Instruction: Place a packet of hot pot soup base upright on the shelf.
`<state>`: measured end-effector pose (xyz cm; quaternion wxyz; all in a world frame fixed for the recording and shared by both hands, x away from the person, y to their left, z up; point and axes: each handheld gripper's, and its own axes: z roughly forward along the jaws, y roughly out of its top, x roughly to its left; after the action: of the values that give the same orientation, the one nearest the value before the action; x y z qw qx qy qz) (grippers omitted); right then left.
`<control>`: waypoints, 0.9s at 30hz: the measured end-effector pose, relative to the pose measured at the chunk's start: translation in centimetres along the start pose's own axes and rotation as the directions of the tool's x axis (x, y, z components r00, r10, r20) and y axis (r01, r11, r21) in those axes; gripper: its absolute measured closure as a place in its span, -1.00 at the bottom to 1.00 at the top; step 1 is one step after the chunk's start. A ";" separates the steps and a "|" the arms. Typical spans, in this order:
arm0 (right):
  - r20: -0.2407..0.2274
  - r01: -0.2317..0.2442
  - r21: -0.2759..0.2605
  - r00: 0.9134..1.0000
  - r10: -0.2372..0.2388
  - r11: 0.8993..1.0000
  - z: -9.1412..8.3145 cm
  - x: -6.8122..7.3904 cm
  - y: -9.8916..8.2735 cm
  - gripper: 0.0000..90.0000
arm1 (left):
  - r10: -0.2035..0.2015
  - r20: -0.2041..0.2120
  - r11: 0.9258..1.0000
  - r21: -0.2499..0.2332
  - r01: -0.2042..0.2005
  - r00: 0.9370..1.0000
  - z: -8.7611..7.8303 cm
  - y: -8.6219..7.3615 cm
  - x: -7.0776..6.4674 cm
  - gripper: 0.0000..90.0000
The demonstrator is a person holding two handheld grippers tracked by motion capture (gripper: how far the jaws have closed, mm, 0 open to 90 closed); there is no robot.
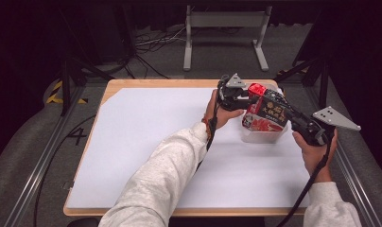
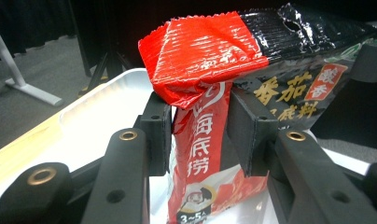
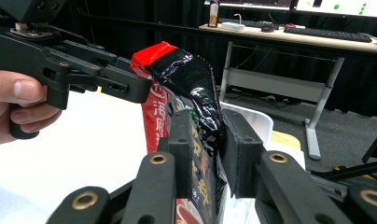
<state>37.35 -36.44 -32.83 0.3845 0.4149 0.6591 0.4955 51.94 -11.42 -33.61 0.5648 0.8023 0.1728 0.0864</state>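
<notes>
Soup-base sachet (image 1: 265,112) held upright over a white plastic tray (image 1: 246,137) at the table's far right, long axis running between the two grippers. Left gripper (image 2: 196,133) clamps the red end under the folded crimped seal; right gripper (image 3: 203,149) is closed on the black end. Both equally near. Glossy crinkly foil, flat pouch, printed Chinese text. Likely a tear or a set-down next.

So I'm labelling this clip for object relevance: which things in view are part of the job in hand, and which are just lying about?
In the job:
- red and black packet, gripped at both ends
- left gripper
- right gripper
- white container beneath the packet

Lying about:
- white table mat
- metal stand behind the table
- floor cables
</notes>
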 end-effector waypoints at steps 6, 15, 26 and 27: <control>0.012 0.023 0.011 1.000 -0.023 1.000 0.0 0.2 0.4 0.53 | 0.030 -0.008 0.999 0.020 -0.030 1.000 -1.1 0.0 -0.1 0.34; 0.025 0.035 -0.002 0.999 -0.035 0.999 -0.4 0.4 1.1 0.42 | 0.068 -0.012 0.997 0.049 -0.067 0.998 -3.6 -0.6 -0.5 0.26; 0.012 0.052 -0.001 0.999 -0.052 0.999 -1.1 0.7 1.7 0.30 | 0.080 -0.023 0.995 0.066 -0.078 0.997 -6.4 -1.4 -0.6 -0.04; 0.011 0.051 0.000 0.999 -0.051 0.999 -1.1 0.8 1.7 0.26 | 0.090 -0.020 0.993 0.079 -0.088 0.996 -6.8 -1.5 -0.6 -0.08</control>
<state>36.31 -35.81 -30.99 0.4006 0.4005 0.6675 0.4832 48.82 -5.21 -32.62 0.5266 0.8295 0.1467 0.1143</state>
